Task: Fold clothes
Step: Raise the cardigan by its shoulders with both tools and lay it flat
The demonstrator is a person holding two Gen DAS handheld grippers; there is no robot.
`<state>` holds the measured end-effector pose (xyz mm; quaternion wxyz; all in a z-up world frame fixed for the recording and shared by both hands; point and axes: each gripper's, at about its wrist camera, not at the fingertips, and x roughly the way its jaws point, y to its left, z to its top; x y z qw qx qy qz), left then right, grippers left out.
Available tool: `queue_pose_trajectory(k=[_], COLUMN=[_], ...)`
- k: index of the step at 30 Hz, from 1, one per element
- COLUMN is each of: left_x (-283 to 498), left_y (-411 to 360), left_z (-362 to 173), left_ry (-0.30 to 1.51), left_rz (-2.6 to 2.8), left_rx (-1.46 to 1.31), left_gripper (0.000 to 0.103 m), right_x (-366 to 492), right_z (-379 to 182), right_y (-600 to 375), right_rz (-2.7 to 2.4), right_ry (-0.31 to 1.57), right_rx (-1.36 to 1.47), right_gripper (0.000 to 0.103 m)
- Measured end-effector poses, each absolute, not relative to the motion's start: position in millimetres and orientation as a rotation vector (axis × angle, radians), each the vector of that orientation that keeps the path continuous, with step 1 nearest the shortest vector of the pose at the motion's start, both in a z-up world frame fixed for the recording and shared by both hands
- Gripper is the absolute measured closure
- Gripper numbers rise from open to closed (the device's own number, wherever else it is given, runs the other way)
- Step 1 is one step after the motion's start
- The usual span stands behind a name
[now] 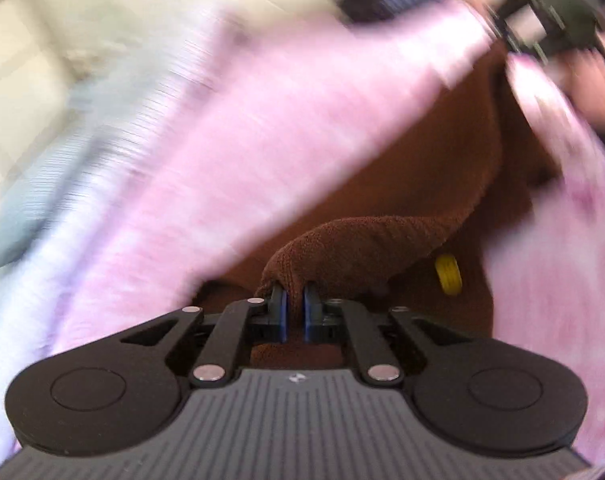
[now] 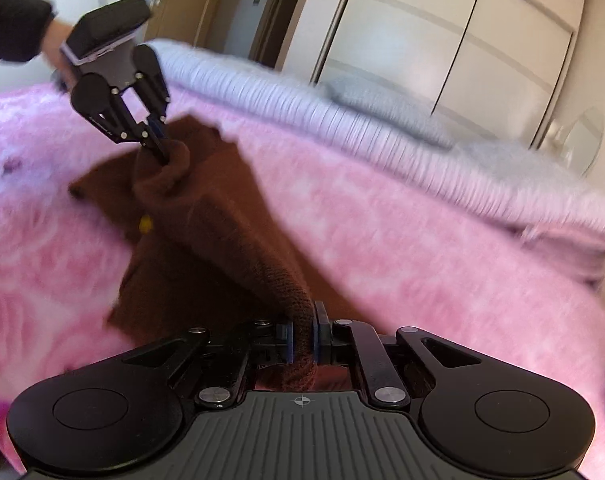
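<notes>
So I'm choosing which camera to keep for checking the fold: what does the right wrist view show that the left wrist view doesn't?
Only the right wrist view: the left gripper from outside, shut on the brown cloth, plus the white wardrobe doors.
Only the left wrist view: the left gripper's own pads pinching the cloth up close.
Both: the cloth on the pink blanket, its yellow tag, and the right gripper, also shut on the cloth.

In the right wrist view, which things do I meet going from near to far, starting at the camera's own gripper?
right gripper shut on the brown cloth → left gripper shut on the cloth's far end → pink blanket → pale ribbed bedding → white wardrobe doors
</notes>
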<state>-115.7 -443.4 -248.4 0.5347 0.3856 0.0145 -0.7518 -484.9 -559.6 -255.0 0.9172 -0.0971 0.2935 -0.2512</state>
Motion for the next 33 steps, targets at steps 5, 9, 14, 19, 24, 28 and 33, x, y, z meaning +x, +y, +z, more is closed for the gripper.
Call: queue_pose_trajectory(k=[5,9,14,19,24,28,33], left_x=[-111.0,-140.2,-181.2,-212.2,-221.0,-187.9,-108.5], left_y=[-375.9,-313.5,-233.8,-203.1,-216.8,-270.3,-397.0], left_z=[-151.7,-81.7,-16.2,33.7,60.4,25.5,-100.0], left_ry=[-0.062,-0.175,-0.288,-0.333,-0.295,-0.19,0.072], left_rz=[-1.624,-1.518,-1.433,-1.385,-1.349,-1.33,-1.288], left_rx=[0.5,0.352,0.233,0.138,0.128,0.176,0.243], left_gripper=[0.098,0.098,0.098,0.098,0.097,0.097,0.096], right_x=[-487.4,-504.0,-540.3,-567.6,-556.2,-511.5,-415.0], right_z=[-174.0,-104.1,-33.6,19.1,56.5,47.8,-31.8], right_y=[-528.7,-493.3,-452.4,-441.8,-458.2,-502.6,-602.9], right_rz=[-0.559,-0.603,-0.656,-0.69,-0.687,-0.656,-0.591], right_ry=[0.438,0.285,0.124,0.008,-0.03,0.059,0.291], right_rx=[-0.357,-0.477,-0.583,-0.58,-0.576,-0.549,-0.457], right_gripper=[0.097,0.097,0.097,0.097,0.097,0.097,0.097])
